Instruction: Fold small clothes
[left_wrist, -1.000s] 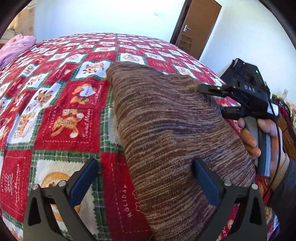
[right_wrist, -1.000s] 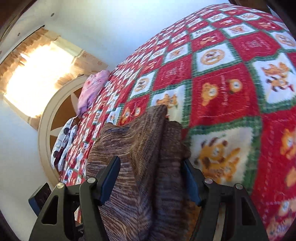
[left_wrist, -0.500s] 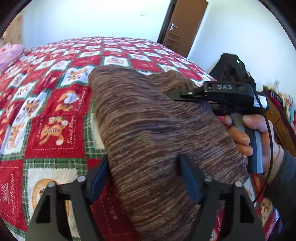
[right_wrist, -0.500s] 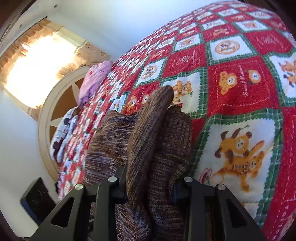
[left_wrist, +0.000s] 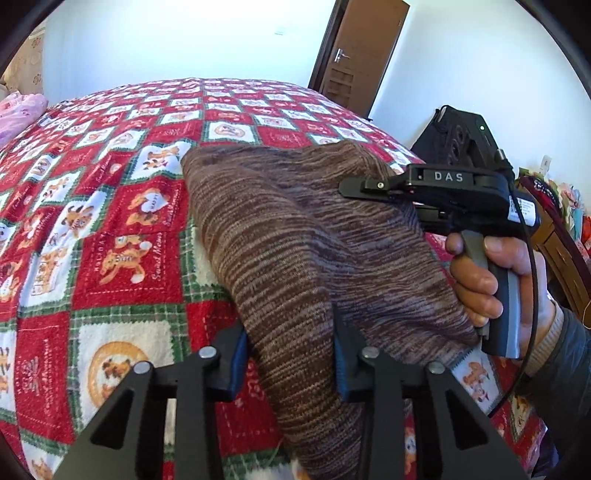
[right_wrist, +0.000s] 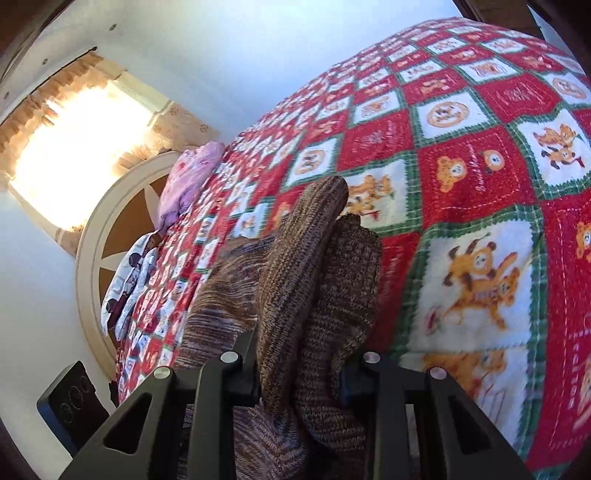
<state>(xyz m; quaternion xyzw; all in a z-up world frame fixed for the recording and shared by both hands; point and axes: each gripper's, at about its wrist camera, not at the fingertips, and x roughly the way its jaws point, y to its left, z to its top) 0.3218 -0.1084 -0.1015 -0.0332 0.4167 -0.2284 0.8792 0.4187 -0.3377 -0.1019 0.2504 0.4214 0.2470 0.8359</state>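
While closing on the near edge of the brown knit garment (left_wrist: 295, 236) lying on the bed (left_wrist: 110, 236), left tongs (left_wrist: 288, 358); right tongs (right_wrist: 299, 373) narrowed, pinching bunched layers. Risk: uneven lift, thick knit slipping free.

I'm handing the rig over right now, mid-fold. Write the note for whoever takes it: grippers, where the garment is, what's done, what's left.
Left hand-held gripper: jaws closing, pads pressing the near edge of the brown knit garment.
Right hand-held gripper: jaws closing, clamped on bunched layers of the same garment's right-hand edge.
Garment: on the red patchwork bedspread, its gripped edges raised off it, the far end lying on it.
Done: both edges grasped.
Left: probably carry the gripped edge over the far end, lay it flat, release, and smooth it.
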